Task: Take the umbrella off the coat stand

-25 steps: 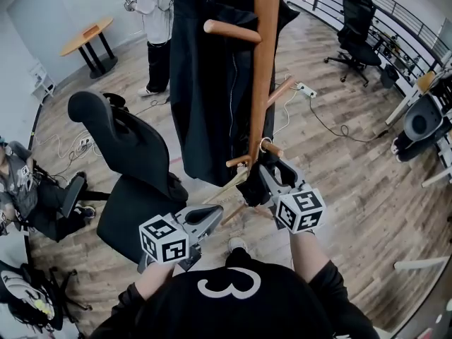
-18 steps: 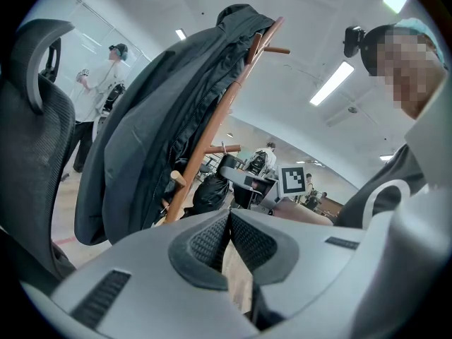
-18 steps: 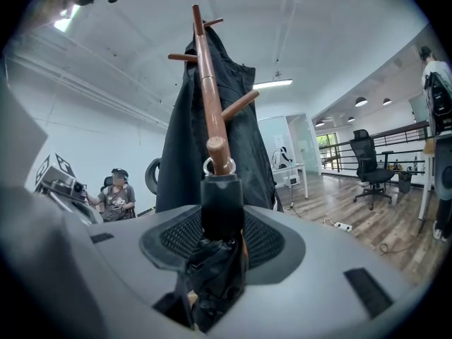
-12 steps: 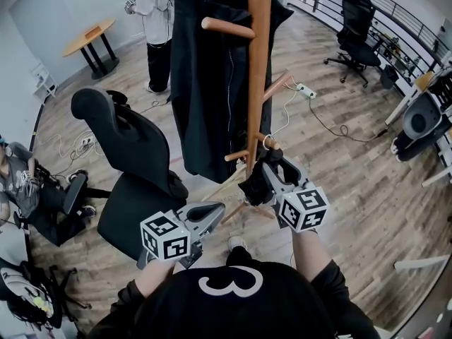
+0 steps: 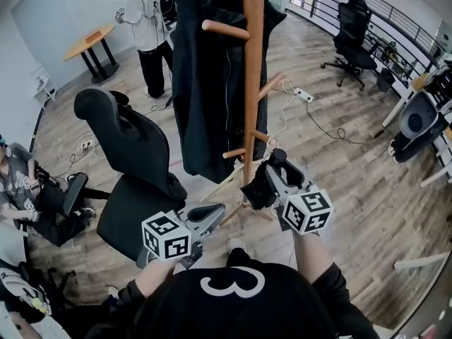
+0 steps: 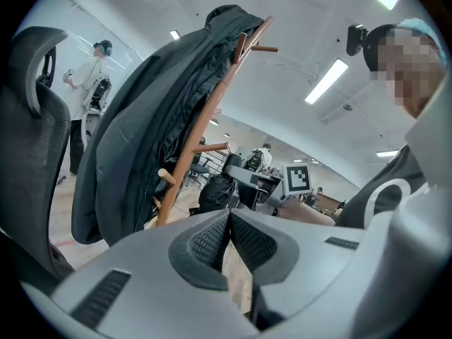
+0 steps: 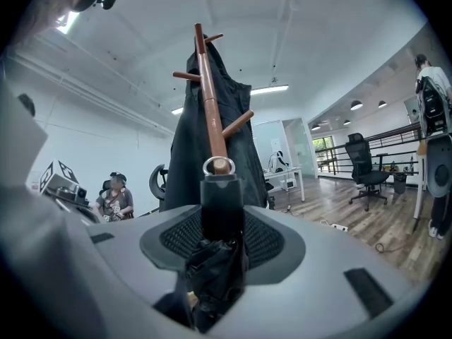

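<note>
The wooden coat stand (image 5: 252, 83) rises in front of me, with a black coat (image 5: 208, 83) draped over its left side. My right gripper (image 5: 272, 169) is shut on the folded black umbrella (image 5: 259, 187), just right of the pole and below a short lower peg (image 5: 264, 137). In the right gripper view the umbrella's black handle (image 7: 222, 203) stands between the pads, its metal ring (image 7: 218, 166) free in front of the coat stand (image 7: 210, 97). My left gripper (image 5: 212, 211) is shut and empty, low at the left; the left gripper view shows its pads meeting (image 6: 229, 221).
A black office chair (image 5: 127, 168) stands close on the left. A person (image 5: 145, 20) stands behind the coat, another sits at the far left (image 5: 21, 182). Cables and a power strip (image 5: 302, 92) lie on the wooden floor; a second chair (image 5: 353, 34) stands by the railing.
The umbrella's ring has come off the lower peg. My right gripper has drawn the umbrella down and slightly right, away from the pole. The left gripper has hardly moved.
</note>
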A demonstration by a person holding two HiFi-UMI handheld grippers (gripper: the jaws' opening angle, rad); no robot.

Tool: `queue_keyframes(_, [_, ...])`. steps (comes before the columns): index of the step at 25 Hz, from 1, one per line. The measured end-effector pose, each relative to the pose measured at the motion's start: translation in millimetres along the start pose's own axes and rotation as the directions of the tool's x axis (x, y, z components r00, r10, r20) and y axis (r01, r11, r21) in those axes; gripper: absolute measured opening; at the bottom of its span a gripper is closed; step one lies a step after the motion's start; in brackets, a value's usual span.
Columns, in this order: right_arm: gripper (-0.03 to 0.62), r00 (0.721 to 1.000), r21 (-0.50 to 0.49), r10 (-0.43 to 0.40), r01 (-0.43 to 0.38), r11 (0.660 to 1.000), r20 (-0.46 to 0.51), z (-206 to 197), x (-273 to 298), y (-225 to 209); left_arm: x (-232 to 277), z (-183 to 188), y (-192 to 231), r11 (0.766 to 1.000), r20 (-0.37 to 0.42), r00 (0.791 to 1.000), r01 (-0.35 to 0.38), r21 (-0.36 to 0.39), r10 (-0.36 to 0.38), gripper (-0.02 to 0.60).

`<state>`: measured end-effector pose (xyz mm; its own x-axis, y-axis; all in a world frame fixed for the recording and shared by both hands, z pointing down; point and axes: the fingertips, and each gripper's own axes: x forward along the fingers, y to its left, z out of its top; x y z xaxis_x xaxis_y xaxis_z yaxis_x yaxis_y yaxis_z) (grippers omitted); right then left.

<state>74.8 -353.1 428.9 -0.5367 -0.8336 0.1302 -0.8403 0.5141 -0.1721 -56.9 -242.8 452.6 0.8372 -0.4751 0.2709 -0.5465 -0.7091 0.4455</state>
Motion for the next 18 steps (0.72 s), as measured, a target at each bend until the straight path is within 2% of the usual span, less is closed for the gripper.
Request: queue_keyframes(18, [0.190, 1.000, -0.007, 0.003, -0.003, 1.000, 0.021, -2.6, -62.5, 31.4, -17.9, -2.3, -34.5, 0.999, 0.042, 0.999, 0.025, 0.030, -0.026, 0.015])
